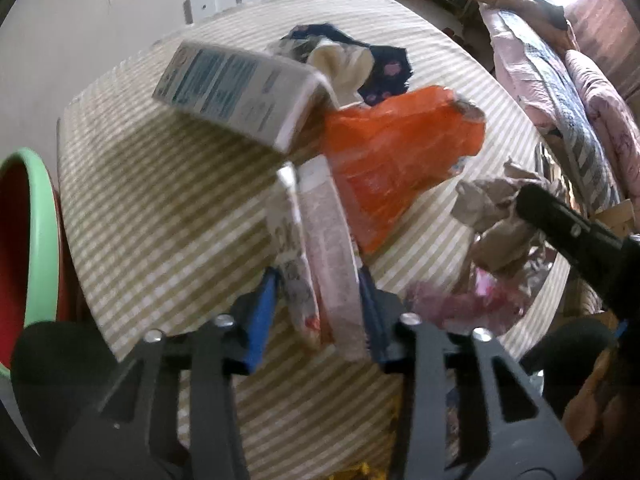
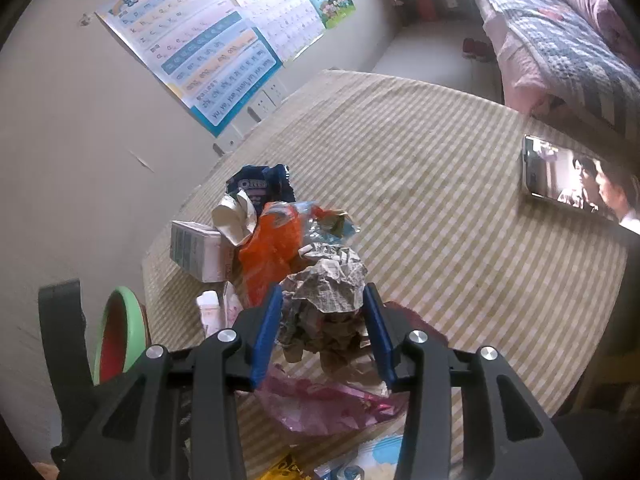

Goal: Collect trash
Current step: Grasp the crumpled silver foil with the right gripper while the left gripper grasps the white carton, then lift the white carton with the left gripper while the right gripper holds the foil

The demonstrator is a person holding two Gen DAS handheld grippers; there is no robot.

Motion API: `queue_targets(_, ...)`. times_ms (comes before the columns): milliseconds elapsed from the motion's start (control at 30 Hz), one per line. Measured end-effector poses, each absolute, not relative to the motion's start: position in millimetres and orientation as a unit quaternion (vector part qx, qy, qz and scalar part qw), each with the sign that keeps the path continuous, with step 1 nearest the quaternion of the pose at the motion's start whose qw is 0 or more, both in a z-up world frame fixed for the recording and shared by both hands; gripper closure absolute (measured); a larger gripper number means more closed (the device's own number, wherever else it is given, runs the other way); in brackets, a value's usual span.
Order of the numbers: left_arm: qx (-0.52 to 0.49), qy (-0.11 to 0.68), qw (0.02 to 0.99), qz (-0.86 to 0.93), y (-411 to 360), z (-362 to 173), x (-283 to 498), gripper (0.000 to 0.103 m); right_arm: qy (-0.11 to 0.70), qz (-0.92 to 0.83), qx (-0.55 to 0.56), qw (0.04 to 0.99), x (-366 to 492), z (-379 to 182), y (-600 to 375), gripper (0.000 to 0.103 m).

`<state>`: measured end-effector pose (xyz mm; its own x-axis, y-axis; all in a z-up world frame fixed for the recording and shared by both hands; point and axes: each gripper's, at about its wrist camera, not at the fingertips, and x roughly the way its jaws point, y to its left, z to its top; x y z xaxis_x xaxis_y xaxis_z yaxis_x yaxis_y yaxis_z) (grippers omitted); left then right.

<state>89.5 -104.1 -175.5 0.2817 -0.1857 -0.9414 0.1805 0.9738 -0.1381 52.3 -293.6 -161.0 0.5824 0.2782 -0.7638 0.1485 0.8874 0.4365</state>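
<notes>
Two grippers work a heap of litter on a striped tablecloth (image 1: 160,208). From the left wrist camera, the left gripper (image 1: 318,304) has its blue pads pressed against a small pink carton (image 1: 332,248) and a thin patterned packet (image 1: 290,256) beside it, jaws narrowed to the pair's width. An orange plastic bag (image 1: 392,164) and a white-and-blue box (image 1: 236,92) lie just beyond; a green-rimmed bin (image 1: 28,240) waits at the table's left edge.

From the right wrist camera, the right gripper (image 2: 324,320) has its jaws partly closed on a crumpled ball of newspaper (image 2: 332,284), both pads touching the wad, with a pink wrapper (image 2: 320,400) lying beneath. The bin (image 2: 120,328) sits low left; a phone (image 2: 572,176) rests well apart at right.

Lifting cleanly looks to be the test now: both loads are likely best raised straight up, the thin packet watched for slipping, and the left hand carried to the bin first so the arms do not cross.
</notes>
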Motion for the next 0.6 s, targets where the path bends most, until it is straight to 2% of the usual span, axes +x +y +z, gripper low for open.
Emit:
queue_targets(67,0.008,0.582,0.805,-0.117,-96,-172,83,0.072,0.456,0.041,0.235,0.857,52,-161,-293,0.062)
queue_targets(200,0.029,0.572,0.811,-0.12,-85,-167,74,0.072,0.46,0.047,0.233,0.855,54,-162,-289,0.061)
queue_targets(400,0.01,0.579,0.808,-0.109,-68,-173,69,0.06,0.462,0.048,0.233,0.855,53,-164,-287,0.061)
queue_targets(600,-0.001,0.57,0.816,-0.099,-62,-169,70,0.059,0.468,0.05,0.233,0.851,54,-166,-286,0.061)
